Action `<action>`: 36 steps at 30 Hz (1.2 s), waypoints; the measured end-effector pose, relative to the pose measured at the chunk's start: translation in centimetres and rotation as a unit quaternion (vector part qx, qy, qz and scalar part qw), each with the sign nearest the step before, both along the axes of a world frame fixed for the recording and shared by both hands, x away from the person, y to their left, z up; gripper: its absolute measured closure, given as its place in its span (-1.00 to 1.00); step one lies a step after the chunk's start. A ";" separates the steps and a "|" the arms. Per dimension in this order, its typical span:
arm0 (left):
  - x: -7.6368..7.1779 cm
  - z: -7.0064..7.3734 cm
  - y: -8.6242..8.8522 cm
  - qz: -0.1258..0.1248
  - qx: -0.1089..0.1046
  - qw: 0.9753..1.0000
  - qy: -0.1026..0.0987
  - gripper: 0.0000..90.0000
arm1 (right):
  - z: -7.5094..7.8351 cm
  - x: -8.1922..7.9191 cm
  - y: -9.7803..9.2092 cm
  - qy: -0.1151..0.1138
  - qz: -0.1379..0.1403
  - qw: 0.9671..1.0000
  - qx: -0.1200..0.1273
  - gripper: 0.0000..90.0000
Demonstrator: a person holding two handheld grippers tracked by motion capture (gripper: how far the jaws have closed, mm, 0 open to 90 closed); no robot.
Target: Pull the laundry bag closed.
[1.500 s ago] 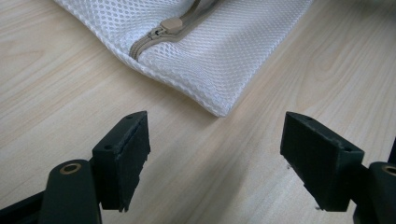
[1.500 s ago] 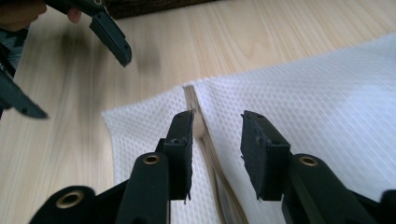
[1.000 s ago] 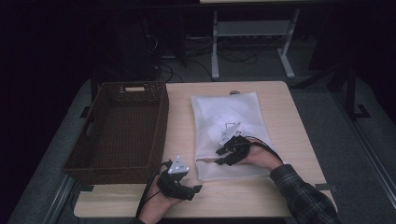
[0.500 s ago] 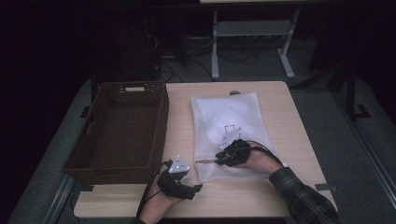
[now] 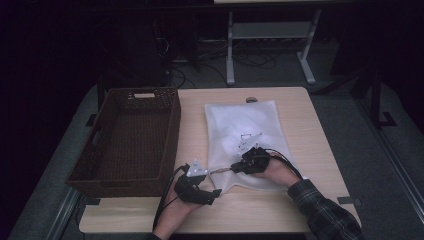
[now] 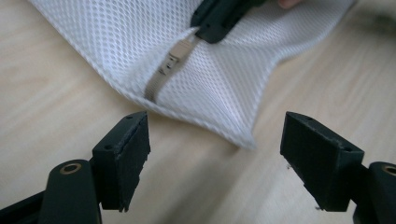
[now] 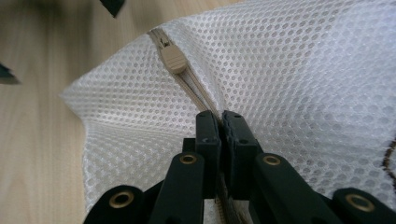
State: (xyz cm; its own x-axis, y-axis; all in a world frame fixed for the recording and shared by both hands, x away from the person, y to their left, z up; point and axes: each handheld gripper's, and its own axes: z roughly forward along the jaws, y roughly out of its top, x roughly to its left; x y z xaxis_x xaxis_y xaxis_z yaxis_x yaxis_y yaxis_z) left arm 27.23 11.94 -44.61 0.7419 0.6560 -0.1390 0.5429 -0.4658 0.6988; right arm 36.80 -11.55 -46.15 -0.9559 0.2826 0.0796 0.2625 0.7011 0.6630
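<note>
The white mesh bag (image 5: 245, 142) lies flat on the desk (image 5: 320, 150); its zip (image 7: 180, 70) is pinched by the shut right tool (image 7: 222, 123). The left tool (image 6: 215, 158), wide open and empty, is aimed at the bag's corner. Likely next: that corner is clamped for unzipping.

Mesh bag (image 6: 224, 70): top and right portions cut off by the frame in the left gripper view; contents not discernible through the mesh. Zipper (image 7: 187, 79): lower run hidden behind the right gripper (image 7: 220, 122) where the jaws press together. Dark marking (image 5: 248, 138) on bag: too small to read from above. Basket (image 5: 100, 145): interior too dim to make out.
</note>
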 end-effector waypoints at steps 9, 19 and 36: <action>1.7 0.6 -0.7 0.008 -0.012 1.000 -0.005 -0.45 | 1.7 -0.3 -1.6 -0.010 -0.020 0.999 0.030 0.90; 4.3 0.5 -2.1 -0.002 -0.031 0.999 0.008 -0.33 | 2.1 -0.4 -3.7 -0.014 -0.043 0.998 0.042 0.90; 5.3 -0.2 -1.5 -0.051 -0.050 0.997 -0.011 0.25 | 2.2 -0.1 -4.0 -0.011 -0.049 0.997 0.059 0.89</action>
